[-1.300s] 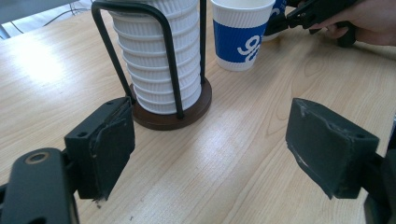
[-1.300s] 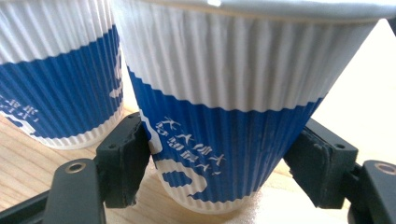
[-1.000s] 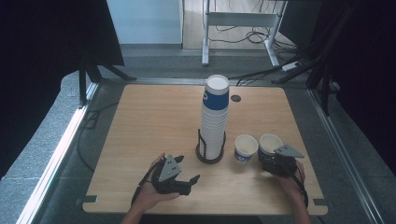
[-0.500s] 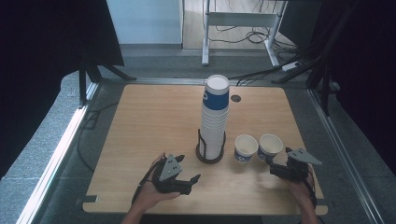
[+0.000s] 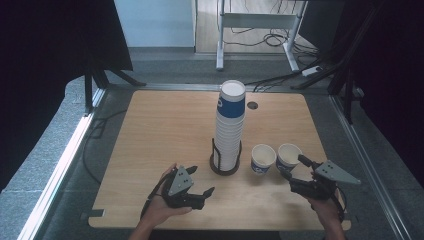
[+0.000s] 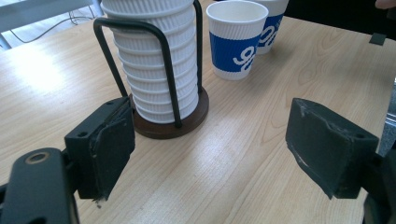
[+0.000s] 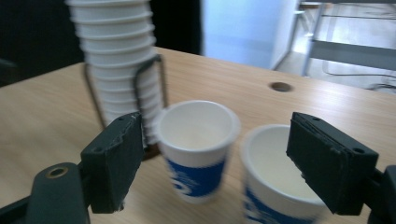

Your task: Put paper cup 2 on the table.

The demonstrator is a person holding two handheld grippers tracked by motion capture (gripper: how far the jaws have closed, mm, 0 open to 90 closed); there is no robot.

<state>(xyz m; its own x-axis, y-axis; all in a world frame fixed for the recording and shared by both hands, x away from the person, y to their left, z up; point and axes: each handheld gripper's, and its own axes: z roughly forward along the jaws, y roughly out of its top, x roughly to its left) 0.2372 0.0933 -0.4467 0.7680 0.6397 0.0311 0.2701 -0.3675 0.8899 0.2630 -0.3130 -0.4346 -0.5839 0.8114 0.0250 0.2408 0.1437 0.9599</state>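
right gripper (image 5: 295, 170) raised beside cups (image 5: 276, 158), jaws just narrowing, empty (left gripper (image 5: 202, 192) spread, resting).

Right gripper (image 5: 295, 170) let go of right cup (image 5: 289, 157) — pulled back, raised, fingers just closing, empty.

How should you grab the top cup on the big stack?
Probably by the blue band just under its rim: the top cup stands upright at the top of the stack, well above the wire holder. Come in level from the near right side, where the right gripper hangs open, one jaw on each side of the wall, then lift straight up.
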